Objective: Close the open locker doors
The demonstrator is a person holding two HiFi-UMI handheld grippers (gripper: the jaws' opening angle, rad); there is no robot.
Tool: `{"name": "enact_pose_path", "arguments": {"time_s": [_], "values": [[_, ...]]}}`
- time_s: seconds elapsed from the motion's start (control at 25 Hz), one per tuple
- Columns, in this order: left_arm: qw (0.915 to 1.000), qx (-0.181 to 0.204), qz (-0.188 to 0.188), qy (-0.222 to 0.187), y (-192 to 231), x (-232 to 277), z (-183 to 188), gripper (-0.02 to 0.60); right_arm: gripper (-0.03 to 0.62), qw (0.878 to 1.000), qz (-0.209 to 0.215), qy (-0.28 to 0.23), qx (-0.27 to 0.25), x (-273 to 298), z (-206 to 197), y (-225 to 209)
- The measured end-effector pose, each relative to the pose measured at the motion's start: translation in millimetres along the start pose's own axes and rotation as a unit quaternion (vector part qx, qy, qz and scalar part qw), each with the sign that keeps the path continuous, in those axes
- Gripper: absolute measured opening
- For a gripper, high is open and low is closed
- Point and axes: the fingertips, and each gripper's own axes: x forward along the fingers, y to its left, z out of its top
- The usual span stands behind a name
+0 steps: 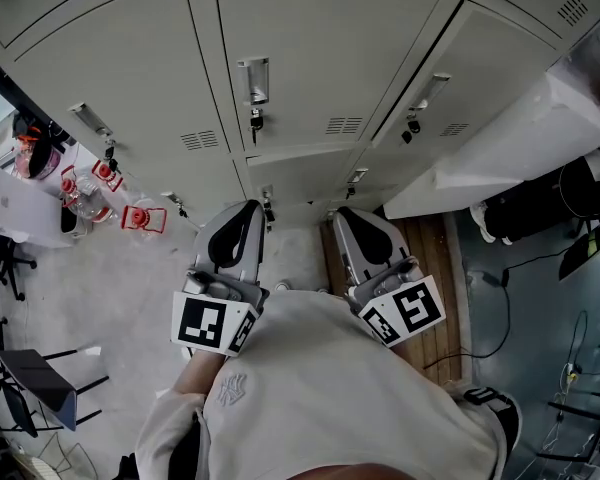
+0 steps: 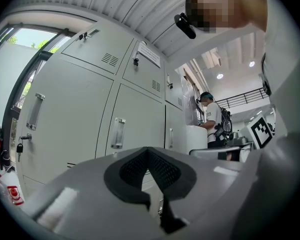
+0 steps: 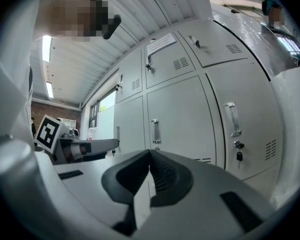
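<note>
A bank of grey lockers (image 1: 310,58) fills the head view ahead of me. One white locker door (image 1: 510,148) stands swung open at the right; the doors straight ahead are closed, with keys (image 1: 256,120) hanging in their locks. My left gripper (image 1: 244,216) and right gripper (image 1: 364,224) are held side by side close to my body, both pointing at the lockers, both shut with nothing in them and touching no door. The left gripper view shows its jaws (image 2: 149,152) pressed together before closed doors (image 2: 135,124). Shut jaws (image 3: 150,155) also show in the right gripper view.
Red-capped bottles (image 1: 92,186) stand at the left by a table (image 1: 10,208). A dark chair (image 1: 35,378) is at lower left. Cables and dark gear (image 1: 540,208) lie on the floor at the right. Another person (image 2: 212,120) stands by the open door.
</note>
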Motion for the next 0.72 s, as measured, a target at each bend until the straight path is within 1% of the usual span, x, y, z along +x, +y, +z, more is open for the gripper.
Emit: {"name": "enact_pose_path", "arguments": {"time_s": [0.28, 0.72], "values": [[1.0, -0.002, 0.006, 0.001, 5.3, -0.9, -1.3, 0.002, 0.012, 1.0, 0.004, 0.003, 0.0, 5.0, -1.1, 0.9], [1.0, -0.004, 0.003, 0.003, 9.3, 2.5, -2.2, 0.002, 0.012, 1.0, -0.001, 0.001, 0.0, 8.7, 0.5, -1.8]]}}
